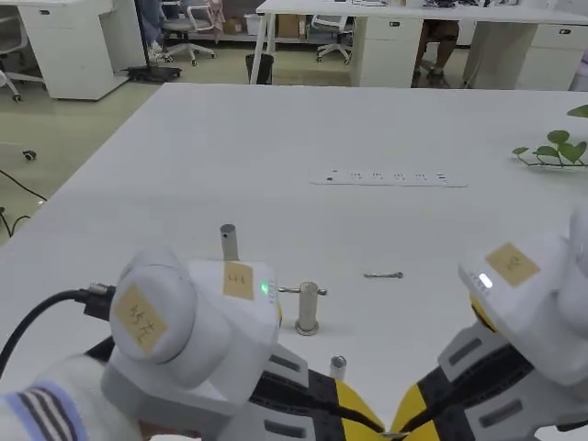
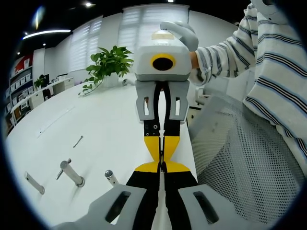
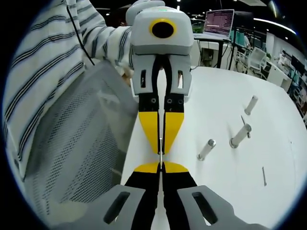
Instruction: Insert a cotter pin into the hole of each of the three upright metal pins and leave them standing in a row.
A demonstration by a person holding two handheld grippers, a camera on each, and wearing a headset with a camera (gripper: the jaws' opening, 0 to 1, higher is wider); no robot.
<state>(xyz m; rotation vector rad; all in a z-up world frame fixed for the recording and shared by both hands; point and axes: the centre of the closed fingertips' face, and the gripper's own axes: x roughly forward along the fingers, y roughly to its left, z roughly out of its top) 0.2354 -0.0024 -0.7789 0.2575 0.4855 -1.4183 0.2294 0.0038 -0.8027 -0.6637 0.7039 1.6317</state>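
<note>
Three upright metal pins stand in a row on the white table: far pin (image 1: 229, 242), middle pin (image 1: 308, 308) and near pin (image 1: 337, 367). A cotter pin (image 1: 290, 290) sits through the middle pin's top. One loose cotter pin (image 1: 383, 275) lies to the right. My left gripper (image 2: 162, 166) and right gripper (image 3: 160, 166) meet tip to tip at the table's near edge, both shut. A thin cotter pin (image 3: 160, 145) shows in the seam where the yellow tips touch. The three pins also stand in the right gripper view, with the middle pin (image 3: 240, 135) between the others.
A white power strip (image 1: 389, 177) lies across the table's middle. A potted plant (image 1: 554, 150) sits at the right edge. A mesh chair back (image 3: 72, 143) and a person's striped sleeve (image 2: 268, 57) are close behind the grippers. Desks and office chairs stand beyond the table.
</note>
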